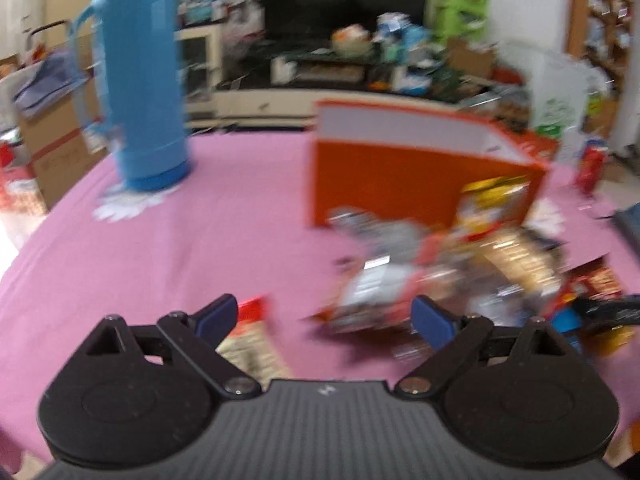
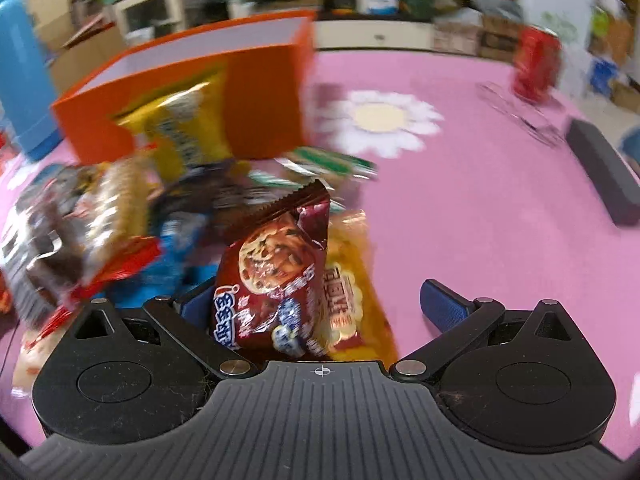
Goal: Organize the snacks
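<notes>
- Left wrist view: the left gripper has its two blue-padded fingers spread wide, with nothing between them; bare pink tablecloth shows in the gap.
- One orange box, open at the top with a white inside, stands ahead and to the right of that gripper, well apart from it.
- One blurred heap of snack packets lies in front of the box, ahead-right of the right finger; the blur prevents a count of the packets.
- One single packet with a red top lies just beside the left finger, partly under it.
- One tall blue thermos stands far ahead to the left, on a white flower print.
- Right wrist view: the right gripper is also wide; its right finger stands free over the cloth, its left finger is mostly hidden behind a packet.
- One dark red cookie packet stands upright between the fingers, close against the left one; whether they touch cannot be told, and it is not clamped.
- One yellow packet lies just behind it, also inside the gap.
- The same box stands ahead-left, one yellow bag leaning against its front.
- More packets are piled to the left of the gripper, too smeared to count.
- One red can stands far ahead-right; one dark flat bar lies to the right.
</notes>
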`<state>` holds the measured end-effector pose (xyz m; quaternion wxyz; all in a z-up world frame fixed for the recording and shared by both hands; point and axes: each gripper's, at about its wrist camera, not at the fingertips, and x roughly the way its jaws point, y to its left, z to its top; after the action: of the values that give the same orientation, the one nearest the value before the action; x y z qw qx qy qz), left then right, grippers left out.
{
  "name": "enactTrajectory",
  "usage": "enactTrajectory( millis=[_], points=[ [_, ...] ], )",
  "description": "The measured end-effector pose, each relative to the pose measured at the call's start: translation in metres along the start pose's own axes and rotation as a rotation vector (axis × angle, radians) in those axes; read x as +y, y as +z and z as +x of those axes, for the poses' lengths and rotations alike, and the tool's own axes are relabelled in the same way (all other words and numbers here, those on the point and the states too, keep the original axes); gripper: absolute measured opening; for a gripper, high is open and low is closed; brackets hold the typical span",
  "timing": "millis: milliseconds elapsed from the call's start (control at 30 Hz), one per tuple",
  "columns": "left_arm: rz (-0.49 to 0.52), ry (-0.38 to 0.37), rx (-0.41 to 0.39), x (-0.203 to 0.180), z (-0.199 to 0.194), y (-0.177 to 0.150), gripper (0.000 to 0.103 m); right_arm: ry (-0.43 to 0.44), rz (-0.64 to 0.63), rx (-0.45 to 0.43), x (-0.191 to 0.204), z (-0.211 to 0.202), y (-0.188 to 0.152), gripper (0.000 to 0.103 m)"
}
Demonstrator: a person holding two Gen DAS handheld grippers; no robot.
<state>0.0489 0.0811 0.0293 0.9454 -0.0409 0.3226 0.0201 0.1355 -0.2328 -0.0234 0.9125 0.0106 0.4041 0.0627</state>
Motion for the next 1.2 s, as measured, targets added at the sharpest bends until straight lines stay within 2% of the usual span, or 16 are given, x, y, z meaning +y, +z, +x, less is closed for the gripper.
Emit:
enactTrajectory(
  millis=[67, 133, 367, 567, 800, 867, 967, 1033, 1133, 1200],
  points=[
    [0.022, -0.044, 0.012, -0.024, 0.008, 0.004, 0.093, -0.007, 0.028, -0.021, -0.010, -0.006, -0.004, 0.093],
    [0.036, -0.050, 0.015, -0.043, 0.020, 0.007, 0.093, -0.009, 0.039, -0.023, -0.015, -0.008, -0.006, 0.093],
    [0.088, 0.019, 0.014, -0.069, 0.043, 0.009, 0.093, 0.004, 0.069, -0.047, -0.029, -0.014, -0.003, 0.093],
    [0.068, 0.010, 0.031, -0.037, 0.032, 0.005, 0.093, 0.027, 0.121, -0.051, -0.035, -0.017, -0.002, 0.093],
    [0.042, 0.058, 0.039, 0.002, 0.006, 0.000, 0.093, 0.028, 0.133, -0.086, -0.031, -0.023, 0.001, 0.093],
    [0.014, 0.022, 0.040, 0.008, -0.008, -0.005, 0.093, 0.009, 0.132, -0.096, -0.030, -0.026, 0.000, 0.093],
    [-0.094, -0.116, 0.061, 0.011, -0.022, -0.013, 0.093, 0.010, 0.162, -0.114, -0.032, -0.034, -0.004, 0.093],
    [-0.149, -0.170, 0.073, 0.003, -0.019, -0.017, 0.093, 0.021, 0.195, -0.130, -0.035, -0.039, -0.009, 0.093],
    [-0.198, -0.202, 0.094, -0.018, -0.007, -0.018, 0.093, 0.038, 0.232, -0.129, -0.040, -0.039, -0.013, 0.093],
    [-0.216, -0.171, 0.093, -0.032, 0.000, -0.016, 0.093, 0.034, 0.237, -0.115, -0.041, -0.037, -0.013, 0.093]
  ],
)
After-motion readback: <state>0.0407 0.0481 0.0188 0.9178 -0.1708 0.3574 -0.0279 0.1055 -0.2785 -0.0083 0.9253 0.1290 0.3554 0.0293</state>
